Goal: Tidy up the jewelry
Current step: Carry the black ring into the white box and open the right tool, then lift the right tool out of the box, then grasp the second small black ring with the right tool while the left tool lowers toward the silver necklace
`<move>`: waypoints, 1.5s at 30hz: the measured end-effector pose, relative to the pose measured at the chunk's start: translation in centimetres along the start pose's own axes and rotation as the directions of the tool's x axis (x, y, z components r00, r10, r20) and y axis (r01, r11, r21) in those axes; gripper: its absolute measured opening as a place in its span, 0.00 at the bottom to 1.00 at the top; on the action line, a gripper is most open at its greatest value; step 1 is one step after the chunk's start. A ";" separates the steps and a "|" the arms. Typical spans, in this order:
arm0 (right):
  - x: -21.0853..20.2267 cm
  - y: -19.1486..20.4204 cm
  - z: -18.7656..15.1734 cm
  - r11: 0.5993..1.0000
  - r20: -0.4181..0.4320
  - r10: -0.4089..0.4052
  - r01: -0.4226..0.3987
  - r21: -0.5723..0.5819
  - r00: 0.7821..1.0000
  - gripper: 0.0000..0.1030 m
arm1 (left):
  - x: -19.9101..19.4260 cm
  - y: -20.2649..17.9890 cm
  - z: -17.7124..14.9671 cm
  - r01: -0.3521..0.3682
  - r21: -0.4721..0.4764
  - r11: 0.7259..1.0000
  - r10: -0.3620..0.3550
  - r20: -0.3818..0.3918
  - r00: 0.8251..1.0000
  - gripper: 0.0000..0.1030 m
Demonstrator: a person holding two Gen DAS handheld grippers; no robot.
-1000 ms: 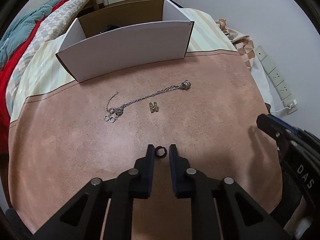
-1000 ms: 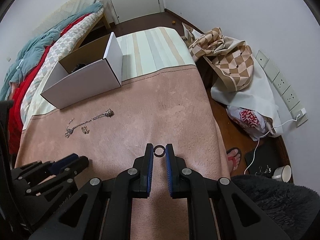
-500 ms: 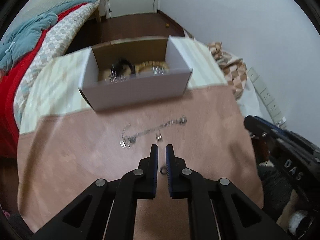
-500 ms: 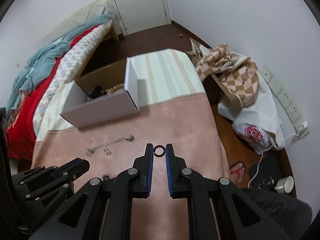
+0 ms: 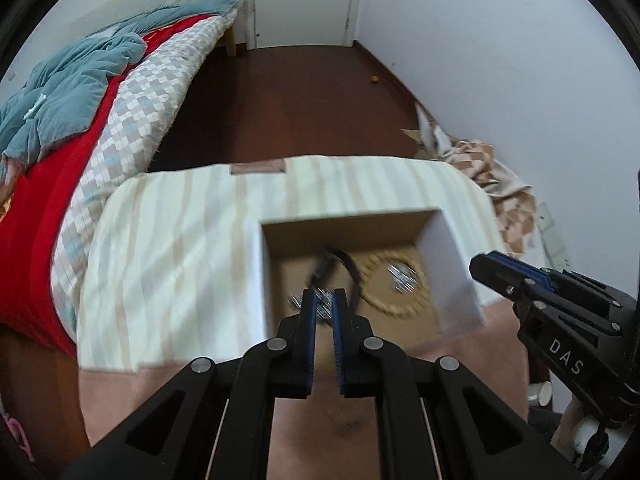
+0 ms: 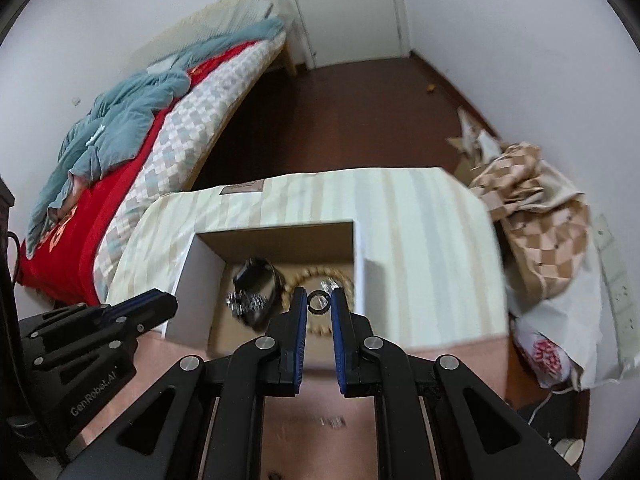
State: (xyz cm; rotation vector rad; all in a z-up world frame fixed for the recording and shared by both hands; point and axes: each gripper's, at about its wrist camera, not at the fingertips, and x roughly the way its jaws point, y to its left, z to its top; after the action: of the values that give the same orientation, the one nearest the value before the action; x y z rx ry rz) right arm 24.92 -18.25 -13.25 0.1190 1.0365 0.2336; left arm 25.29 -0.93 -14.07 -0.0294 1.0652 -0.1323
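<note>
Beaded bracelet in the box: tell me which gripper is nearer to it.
Right. The right gripper, holding a small ring, hangs directly over the beaded bracelet; the left gripper hangs over the box's other side.

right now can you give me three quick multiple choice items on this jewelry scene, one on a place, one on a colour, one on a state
1. Where is the beaded bracelet?
A. inside the box
B. on the striped cloth
C. on the floor

2. What colour are the pads on the gripper fingers?
A. red
B. blue
C. green

3. What is the right gripper doing?
A. gaping wide, holding nothing
B. pinching a small dark ring
C. clamping the box wall

Answers:
1 A, the beads lie on the cardboard floor between the box walls.
2 B, blue strips line the inner faces of the fingers.
3 B, the ring sits between the fingertips, above the open box.
</note>
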 end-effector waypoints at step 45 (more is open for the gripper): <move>-2.8 1.8 -1.2 0.967 -0.011 -0.238 0.236 -0.093 0.971 0.98 | -6.5 3.6 -2.4 -0.197 -0.070 0.978 0.203 0.083 0.976 1.00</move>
State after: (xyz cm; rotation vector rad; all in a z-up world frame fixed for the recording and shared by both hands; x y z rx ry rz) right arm 22.25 -17.18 -11.19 -0.0905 1.0504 0.0637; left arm 20.42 3.54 -9.85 0.0163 0.9758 0.0835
